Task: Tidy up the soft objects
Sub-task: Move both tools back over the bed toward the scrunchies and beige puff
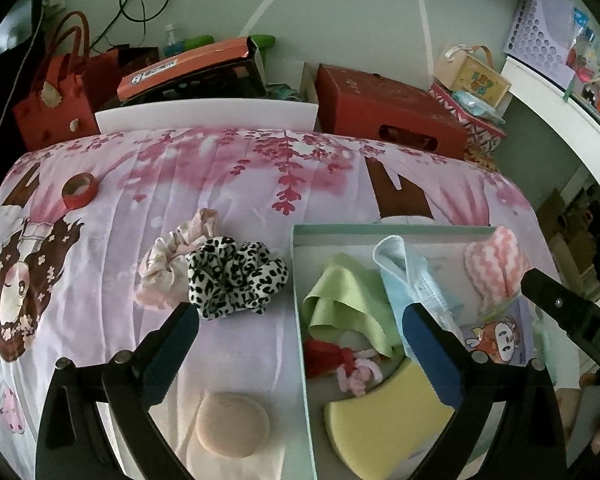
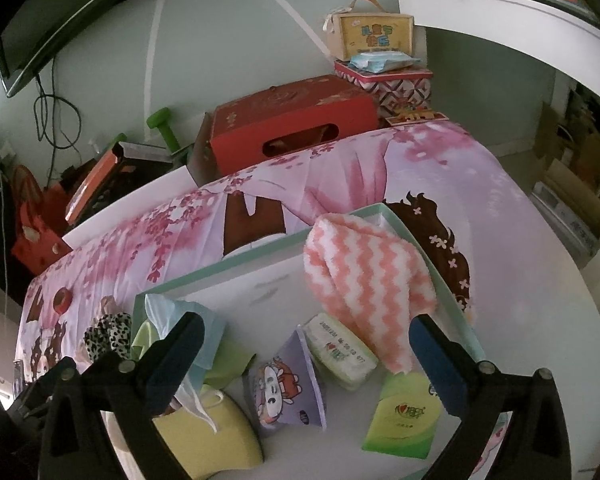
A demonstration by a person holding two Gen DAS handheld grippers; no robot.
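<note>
Pink cartoon-print cloth (image 1: 228, 184) covered the table, and on it sat a shallow mint-rimmed box (image 1: 300, 280) holding most of the soft things. Inside lay one green cloth (image 1: 340, 296), one blue face mask (image 1: 404, 268), one yellow sponge (image 1: 384, 424), one pink-and-white zigzag towel (image 2: 364, 276) and one red-and-pink yarn piece (image 1: 340, 360), partly buried under the green cloth. The right wrist view added three packets in the box: a purple cartoon pack (image 2: 288, 392), a white tissue pack (image 2: 340, 352) and a green tissue pack (image 2: 404, 416). The sponge was cut off by the lower frame edge in both views.

Outside the box, two scrunchies lay touching: a leopard scrunchie (image 1: 236, 276) just left of the box and a pale pink scrunchie (image 1: 172, 264), half hidden behind it. One beige round puff (image 1: 232, 424) lay nearer, between the left fingers. One red tape roll (image 1: 80, 190) sat well apart at the far left.

The left gripper (image 1: 300, 344) hung with its jaws spread wide, straddling the box's left wall, gripping nothing. The right gripper (image 2: 304, 356) was likewise wide apart above the box, empty.

Behind the table, red boxes and bags crowded the wall, their details hard to make out.
</note>
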